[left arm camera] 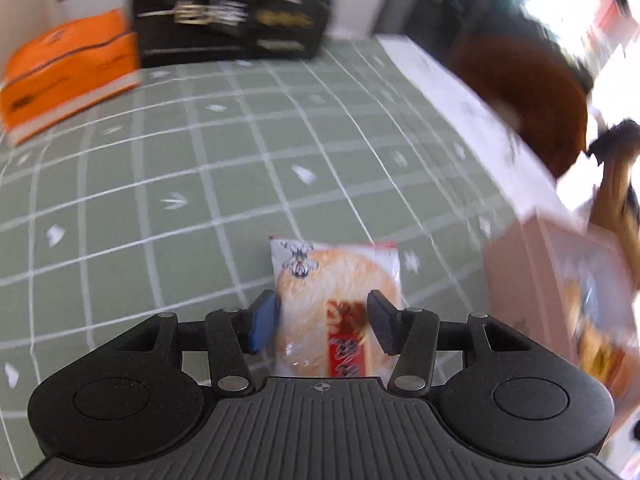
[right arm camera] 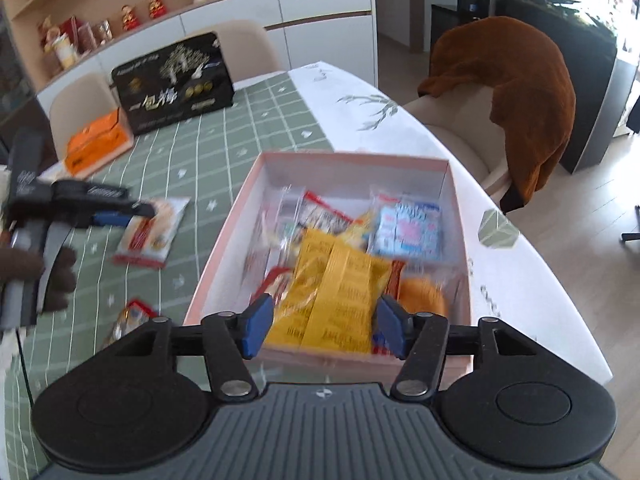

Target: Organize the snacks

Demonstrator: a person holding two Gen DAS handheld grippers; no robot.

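Observation:
A rice cracker packet (left arm camera: 336, 280) lies flat on the green checked tablecloth (left arm camera: 200, 160). My left gripper (left arm camera: 322, 320) hovers over it, open, one finger at each long side; the right wrist view shows the same packet (right arm camera: 152, 232) and left gripper (right arm camera: 136, 212). My right gripper (right arm camera: 324, 328) is open above the near end of the pink box (right arm camera: 348, 158). A blurred yellow packet (right arm camera: 332, 292) sits between its blue pads on top of several mixed snack packets. In the left wrist view the pink box (left arm camera: 516, 272) is at the right edge.
A further small packet (right arm camera: 128, 316) lies on the cloth near the box's left corner. A black gift box (right arm camera: 176, 80) and an orange box (right arm camera: 96, 140) stand at the far end. A chair draped with a brown garment (right arm camera: 520, 92) stands beside the table's right edge.

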